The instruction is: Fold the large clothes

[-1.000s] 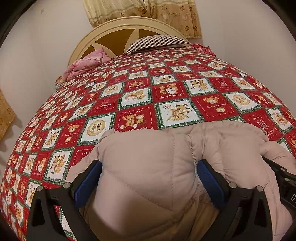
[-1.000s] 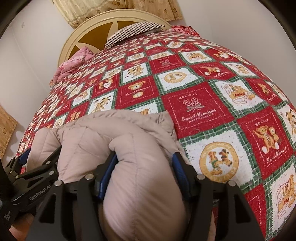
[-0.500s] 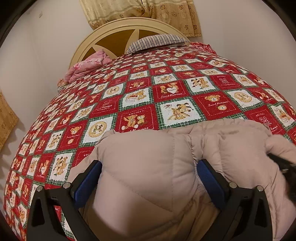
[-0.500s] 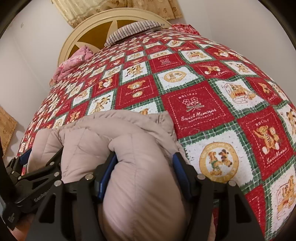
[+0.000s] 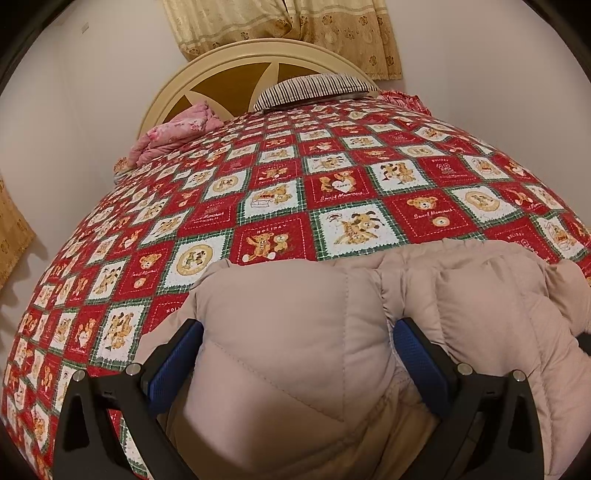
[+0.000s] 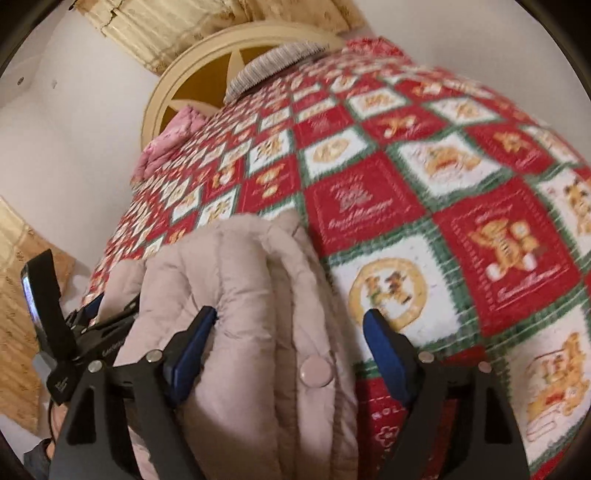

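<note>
Nearest the right wrist camera, the right gripper (image 6: 290,343) has just been opening. Its jaws now stand wide, and a folded edge of the beige puffer jacket (image 6: 236,295) lies loosely between them. The right pad is clear of the cloth, over the quilt (image 6: 443,206), and the left pad sits at the jacket's side without pinching. A second ago these pads squeezed that bundle, so this looks like a release, with this corner of the fold set down. A round snap button (image 6: 316,372) shows on the jacket between the jaws.

In the left view, the left gripper (image 5: 295,354) is closed on a thick puffed fold of the jacket, pads pressed into both sides.

The jacket lies bunched at the near edge of the quilt, which covers the bed beyond it. Quilt squares just past the jacket read "HOLIDAY" and "Sweet Memories". Lettering on the gripper frame is too blurred to read. Beyond the far end of the quilt stand a striped pillow (image 5: 314,88), a pink blanket (image 5: 177,133), the headboard (image 5: 229,74) and a curtain (image 5: 288,26).
</note>
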### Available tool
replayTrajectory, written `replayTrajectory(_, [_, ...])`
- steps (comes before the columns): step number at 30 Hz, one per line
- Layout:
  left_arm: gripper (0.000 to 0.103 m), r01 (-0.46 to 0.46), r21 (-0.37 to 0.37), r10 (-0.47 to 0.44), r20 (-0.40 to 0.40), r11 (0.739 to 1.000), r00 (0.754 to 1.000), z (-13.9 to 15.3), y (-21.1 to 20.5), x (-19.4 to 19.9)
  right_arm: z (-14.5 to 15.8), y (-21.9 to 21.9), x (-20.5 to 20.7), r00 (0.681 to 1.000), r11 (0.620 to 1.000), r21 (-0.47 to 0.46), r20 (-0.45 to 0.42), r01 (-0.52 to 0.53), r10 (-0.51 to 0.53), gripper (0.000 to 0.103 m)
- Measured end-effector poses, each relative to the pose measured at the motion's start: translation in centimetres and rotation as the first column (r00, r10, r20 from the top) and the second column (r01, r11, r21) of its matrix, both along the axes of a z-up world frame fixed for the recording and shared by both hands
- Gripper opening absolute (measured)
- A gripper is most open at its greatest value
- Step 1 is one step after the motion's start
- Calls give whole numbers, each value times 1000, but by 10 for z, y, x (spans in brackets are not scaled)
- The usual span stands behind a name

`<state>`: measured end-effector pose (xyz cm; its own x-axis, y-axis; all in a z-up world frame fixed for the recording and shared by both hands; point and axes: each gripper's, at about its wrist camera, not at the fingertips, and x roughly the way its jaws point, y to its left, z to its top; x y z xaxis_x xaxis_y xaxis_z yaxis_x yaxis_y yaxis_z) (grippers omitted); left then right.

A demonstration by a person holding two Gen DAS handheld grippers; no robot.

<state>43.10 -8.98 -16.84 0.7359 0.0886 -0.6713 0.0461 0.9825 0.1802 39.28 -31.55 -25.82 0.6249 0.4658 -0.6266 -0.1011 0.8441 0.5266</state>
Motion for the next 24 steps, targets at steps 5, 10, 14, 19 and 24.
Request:
replayTrajectory(5, [102,17,-45,-18,-14,999,1000,6,8,-3,-20,-5,1,996,985,149,-12,-84,87,77])
replayTrajectory(10, [102,104,-232,-99,29,967,995,49,66,-60,-23,-1,-3,990,979,152,-11,-136,139,70])
replayTrajectory(14, [102,115,-274,-106,45,955,993,52,122,-114,-24,0,-5,988,973,172,5,-156,157,66])
replayTrajectory(19, [102,94,-494,-133,-44,865,990,14,152,-122,-23,2,-11,984,969,174,34,-177,173,63])
replayTrajectory(24, [102,109,-698,-222,-73,708,972,-20,138,-104,-22,5,-5,980,965,174,24,-196,195,57])
